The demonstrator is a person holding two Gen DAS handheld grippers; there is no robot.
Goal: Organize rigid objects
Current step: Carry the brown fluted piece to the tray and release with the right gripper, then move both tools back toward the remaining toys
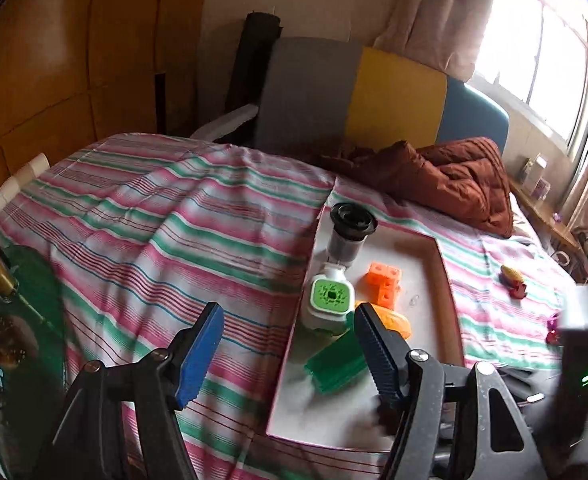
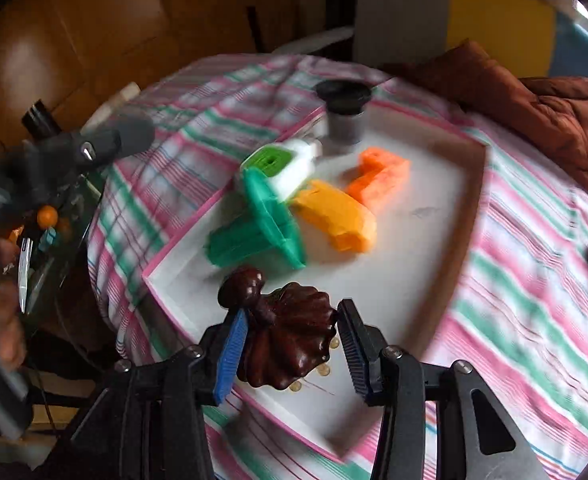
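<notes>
your left gripper (image 1: pixel 290 344) hangs spread wide over the striped bedcloth (image 1: pixel 166 216), nothing between its blue pad (image 1: pixel 200 356) and the black ribbed one; its right finger overlaps the near part of the white tray (image 1: pixel 421 264) in the view.

your right gripper (image 2: pixel 292 348) pinches a dark brown glossy carved piece (image 2: pixel 290 340), shell-like with a rounded knob at its top left. the blue pad touches its left side; on the right side contact with the black pad is hard to tell. in that view the piece sits over the tray's near edge (image 2: pixel 166 280), and whether it rests on the tray or is lifted off it you cannot tell.

in the tray lie a green ribbed block (image 1: pixel 333 364), a yellow-orange block (image 2: pixel 335 216), an orange cube piece with holes (image 1: pixel 385 282), a white holder with a green square top (image 1: pixel 329 300) and a grey cup with a black rim (image 1: pixel 349 228). all sit close together in the tray's left and middle part.

out on the cloth, right of the tray, lie a small yellow and red toy (image 1: pixel 513 278) and a shiny pinkish thing (image 1: pixel 553 330), well apart from the tray.

no brand, label or writing can be read anywhere; the right wrist view is blurred.
</notes>
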